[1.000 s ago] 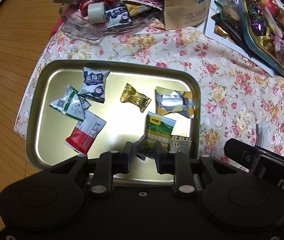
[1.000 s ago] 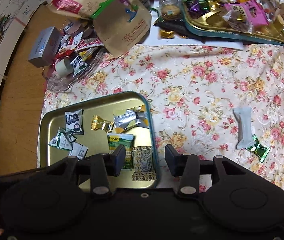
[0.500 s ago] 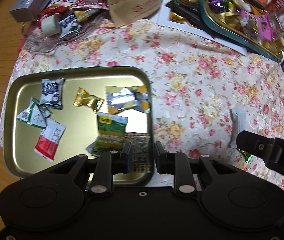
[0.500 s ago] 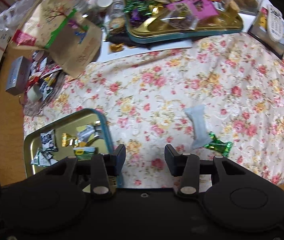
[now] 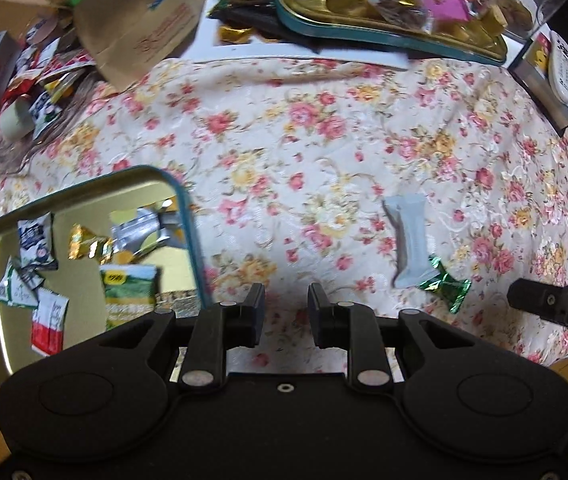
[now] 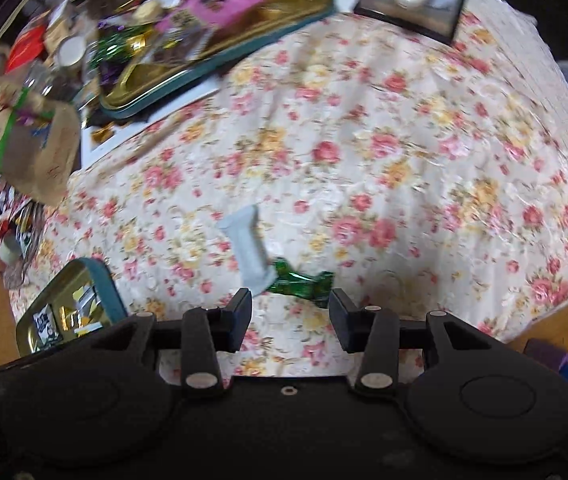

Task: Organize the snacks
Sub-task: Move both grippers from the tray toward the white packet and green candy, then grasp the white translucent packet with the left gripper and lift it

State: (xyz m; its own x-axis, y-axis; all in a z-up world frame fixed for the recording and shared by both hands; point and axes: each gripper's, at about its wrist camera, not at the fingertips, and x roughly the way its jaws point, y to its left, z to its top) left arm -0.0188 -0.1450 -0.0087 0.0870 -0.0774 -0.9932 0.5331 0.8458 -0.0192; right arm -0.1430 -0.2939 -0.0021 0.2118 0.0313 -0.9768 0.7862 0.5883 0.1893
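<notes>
Plainly, the pale grey oblong foil snack bar (image 6: 248, 250) and the crinkly green twist-wrapped candy (image 6: 303, 282), touching mid-desk right of the gold metal tray (image 5: 188, 216), are light, slippery; pinch the candy's body. Both claws, left (image 5: 286, 300) and right (image 6: 289, 305), are spread, empty. Only the left view shows the tray's packets.

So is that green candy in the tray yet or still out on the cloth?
Out. The green candy lies on the flowered cloth, touching the white packet, well apart from the tray.

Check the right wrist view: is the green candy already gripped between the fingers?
No: the green candy lies on the floral cloth touching the pale wrapper, ahead of the open right gripper.
</notes>
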